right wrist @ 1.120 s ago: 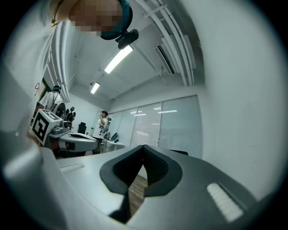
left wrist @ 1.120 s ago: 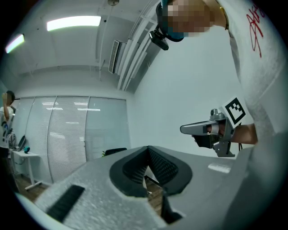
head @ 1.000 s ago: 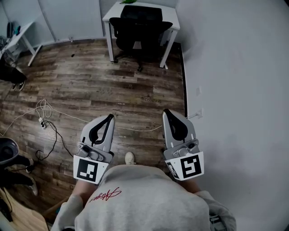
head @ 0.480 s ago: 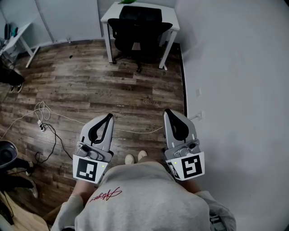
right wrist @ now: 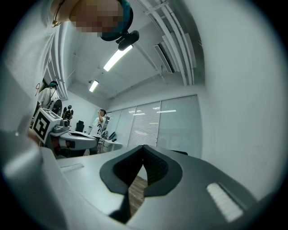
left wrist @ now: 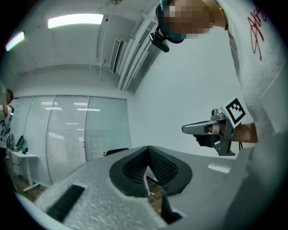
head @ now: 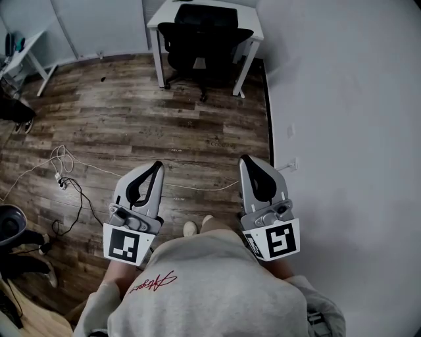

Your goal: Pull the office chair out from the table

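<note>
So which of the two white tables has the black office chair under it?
The white table by the right-hand wall, office chair tucked between its legs; the far-left table shows none.

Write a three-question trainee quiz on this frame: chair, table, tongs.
1. True or false: the office chair stands pushed in at the white table, far across the floor from both tongs.
2. Pick one. The left tongs are: A) shut and empty; B) shut on the chair; C) wide open.
3. Short answer: which tongs are nearer the white wall, left or right?
Key: 1 true; 2 A; 3 right.
</note>
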`<action>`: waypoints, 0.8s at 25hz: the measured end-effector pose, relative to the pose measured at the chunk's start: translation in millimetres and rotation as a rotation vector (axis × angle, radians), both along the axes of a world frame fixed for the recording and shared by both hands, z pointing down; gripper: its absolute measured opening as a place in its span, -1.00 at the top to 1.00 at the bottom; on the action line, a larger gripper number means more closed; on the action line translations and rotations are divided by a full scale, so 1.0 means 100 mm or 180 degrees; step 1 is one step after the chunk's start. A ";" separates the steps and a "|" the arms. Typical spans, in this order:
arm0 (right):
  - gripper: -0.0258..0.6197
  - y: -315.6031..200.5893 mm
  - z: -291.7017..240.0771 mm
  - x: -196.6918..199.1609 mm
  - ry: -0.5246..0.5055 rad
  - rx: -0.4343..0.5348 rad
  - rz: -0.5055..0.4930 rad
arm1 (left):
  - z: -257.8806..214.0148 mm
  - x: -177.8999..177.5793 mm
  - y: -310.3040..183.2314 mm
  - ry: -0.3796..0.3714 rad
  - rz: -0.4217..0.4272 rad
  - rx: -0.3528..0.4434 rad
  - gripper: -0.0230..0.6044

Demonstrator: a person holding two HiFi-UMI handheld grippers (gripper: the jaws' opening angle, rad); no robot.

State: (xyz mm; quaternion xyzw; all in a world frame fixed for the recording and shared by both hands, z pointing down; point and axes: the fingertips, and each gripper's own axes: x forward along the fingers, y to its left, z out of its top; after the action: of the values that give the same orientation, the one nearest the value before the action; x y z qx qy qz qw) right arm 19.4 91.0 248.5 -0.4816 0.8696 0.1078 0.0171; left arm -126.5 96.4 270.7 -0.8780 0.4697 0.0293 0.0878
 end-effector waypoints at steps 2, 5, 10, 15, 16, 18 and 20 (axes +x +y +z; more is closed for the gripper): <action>0.92 0.00 0.03 0.00 -0.0004 -0.0004 0.0014 | 0.04 -0.01 -0.01 -0.0022 0.0013 -0.0010 0.94; 0.92 -0.01 0.05 0.03 0.0017 -0.0027 0.0049 | 0.03 0.00 -0.05 -0.0001 0.0035 -0.0020 0.94; 0.92 -0.06 0.03 0.06 -0.0011 0.0014 0.0079 | 0.03 0.02 -0.12 -0.0055 0.0054 0.0018 0.94; 0.92 -0.22 0.05 0.04 -0.0016 0.0025 0.0064 | 0.05 -0.01 -0.26 -0.0049 0.0019 0.0016 0.94; 0.92 -0.27 0.05 0.03 -0.0020 0.0024 0.0055 | 0.05 -0.03 -0.31 -0.0054 0.0001 0.0006 0.94; 0.92 -0.40 0.04 0.02 -0.0029 0.0030 0.0033 | 0.05 -0.06 -0.42 -0.0049 -0.0036 -0.0001 0.94; 0.92 -0.54 0.04 0.00 -0.0032 0.0047 0.0008 | 0.04 -0.09 -0.55 -0.0048 -0.0069 0.0016 0.94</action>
State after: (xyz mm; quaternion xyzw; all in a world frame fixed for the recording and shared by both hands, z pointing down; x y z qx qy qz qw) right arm 19.6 37.3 252.1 -0.4831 0.8681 0.1118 0.0248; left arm -135.5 41.5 275.2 -0.8728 0.4784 0.0229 0.0938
